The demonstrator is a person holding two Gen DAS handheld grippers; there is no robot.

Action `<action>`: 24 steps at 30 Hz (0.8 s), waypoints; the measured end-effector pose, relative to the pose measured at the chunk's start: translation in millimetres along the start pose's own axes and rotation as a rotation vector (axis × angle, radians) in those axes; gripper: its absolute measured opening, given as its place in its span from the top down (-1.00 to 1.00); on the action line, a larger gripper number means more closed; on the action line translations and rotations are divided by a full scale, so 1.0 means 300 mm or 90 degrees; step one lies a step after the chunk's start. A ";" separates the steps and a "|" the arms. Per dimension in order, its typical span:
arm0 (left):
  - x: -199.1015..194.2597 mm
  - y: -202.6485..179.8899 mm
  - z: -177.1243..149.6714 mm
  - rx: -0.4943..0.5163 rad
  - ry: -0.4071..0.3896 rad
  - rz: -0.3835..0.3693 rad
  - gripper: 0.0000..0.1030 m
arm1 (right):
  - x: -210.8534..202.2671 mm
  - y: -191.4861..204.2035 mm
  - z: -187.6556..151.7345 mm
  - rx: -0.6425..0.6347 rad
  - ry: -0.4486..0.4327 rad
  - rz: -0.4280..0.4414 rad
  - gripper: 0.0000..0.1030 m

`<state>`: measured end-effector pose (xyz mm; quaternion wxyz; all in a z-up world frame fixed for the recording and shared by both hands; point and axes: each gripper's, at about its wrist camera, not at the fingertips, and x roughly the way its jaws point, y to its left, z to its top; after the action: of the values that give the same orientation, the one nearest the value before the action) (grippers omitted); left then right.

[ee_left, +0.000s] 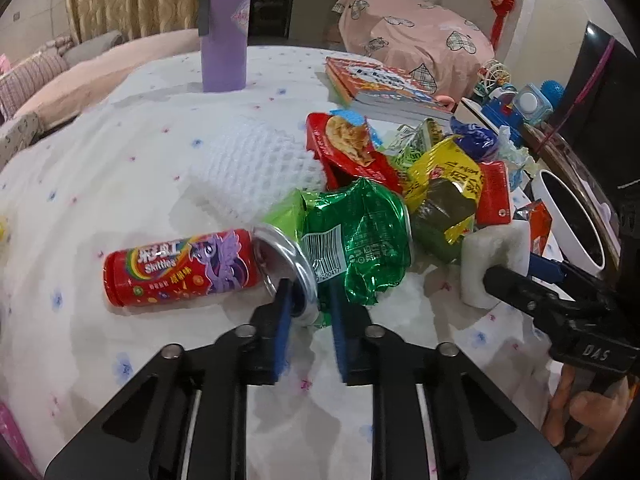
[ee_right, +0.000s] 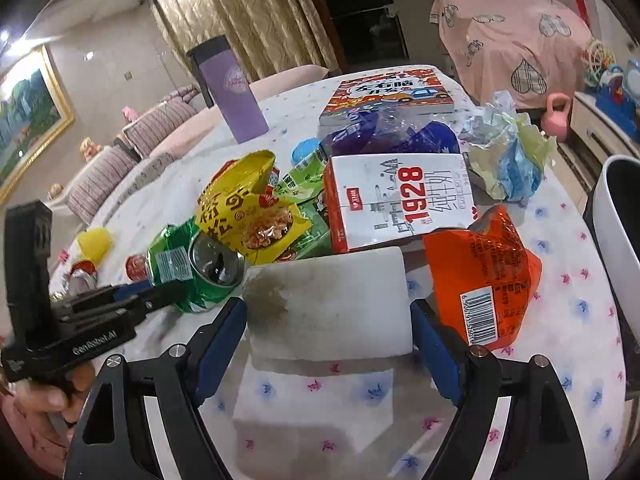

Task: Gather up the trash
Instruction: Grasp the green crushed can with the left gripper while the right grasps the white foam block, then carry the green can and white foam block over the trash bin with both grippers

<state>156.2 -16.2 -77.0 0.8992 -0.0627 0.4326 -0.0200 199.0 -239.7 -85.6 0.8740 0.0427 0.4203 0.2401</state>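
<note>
The left gripper (ee_left: 307,304) has its jaws nearly together, pinching the silver rim of a crushed green can (ee_left: 352,244), whose open mouth faces left and toward the camera while its crumpled, shiny body runs back to the right into the litter pile. The right gripper (ee_right: 329,312) has its jaws spread wide and pressed on the two short ends of a white foam block (ee_right: 332,300), a chalky slab with rounded corners and a brown stain at its left end, its long side lying straight across between the jaws and its shadow falling on the cloth below. Just left of the can's mouth lies a smooth red candy tube (ee_left: 180,266) on its side, pointing left. Behind the can sits a soft white foam net (ee_left: 256,164), then glossy crinkled wrappers: a red snack bag (ee_left: 352,152) and a yellow bag (ee_right: 244,208). Beyond the block stands a stiff milk carton (ee_right: 400,200) and beside it an orange packet (ee_right: 484,276). All rest on the counter (ee_left: 100,184) under a flowered cloth, with a tall purple bottle (ee_left: 225,40) upright at the far side
</note>
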 end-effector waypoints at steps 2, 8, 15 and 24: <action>-0.009 -0.003 -0.003 0.003 -0.003 -0.007 0.75 | -0.007 0.010 -0.006 -0.013 -0.002 -0.019 -0.54; -0.063 0.006 -0.014 -0.005 -0.017 -0.028 0.76 | -0.083 0.034 -0.027 -0.007 -0.031 -0.016 -0.49; -0.143 -0.045 -0.041 0.022 -0.041 -0.055 0.78 | -0.220 0.028 -0.072 0.029 -0.078 -0.002 -0.49; -0.212 -0.182 -0.040 0.067 -0.066 -0.101 0.80 | -0.364 -0.030 -0.107 0.063 -0.128 -0.032 -0.49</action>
<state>108.2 -65.9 -28.0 0.9182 -0.0505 0.3772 -0.1103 120.1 -301.5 -30.9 0.9143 0.0990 0.3428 0.1916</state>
